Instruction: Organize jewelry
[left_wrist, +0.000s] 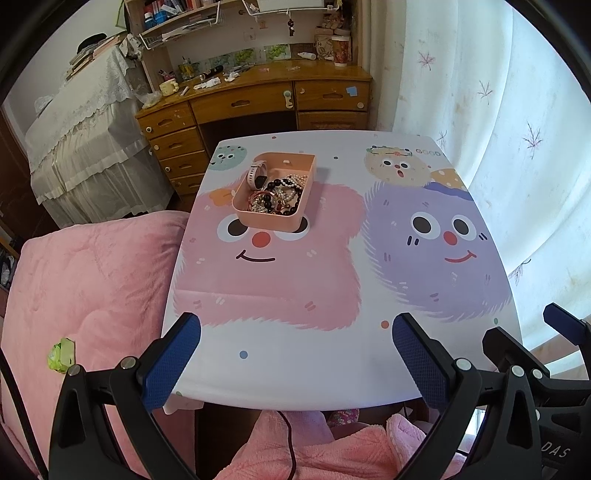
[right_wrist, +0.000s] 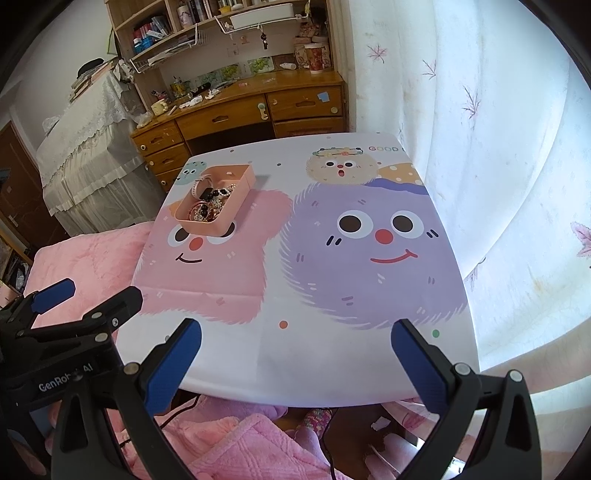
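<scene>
While my left gripper (left_wrist: 295, 354) hangs over the near edge of the table (left_wrist: 332, 373), its blue-padded jaws stand wide apart with nothing between them. Seen from that wrist, the pink tray (left_wrist: 275, 192) sits on the far left part of the cartoon tablecloth, over the pink monster's forehead, well apart from me. Inside it lie a white watch (left_wrist: 257, 172) leaning on the left wall, black beads (left_wrist: 275, 183), a pearl strand (left_wrist: 297, 181) and pink bangles (left_wrist: 260, 199), all tangled together. From my right wrist, my right gripper (right_wrist: 295, 354) is likewise spread wide and holds nothing, above the near edge by the purple monster. The tray (right_wrist: 236, 176) lies far off to the left, and my left gripper (right_wrist: 92, 291) shows at the left edge.
</scene>
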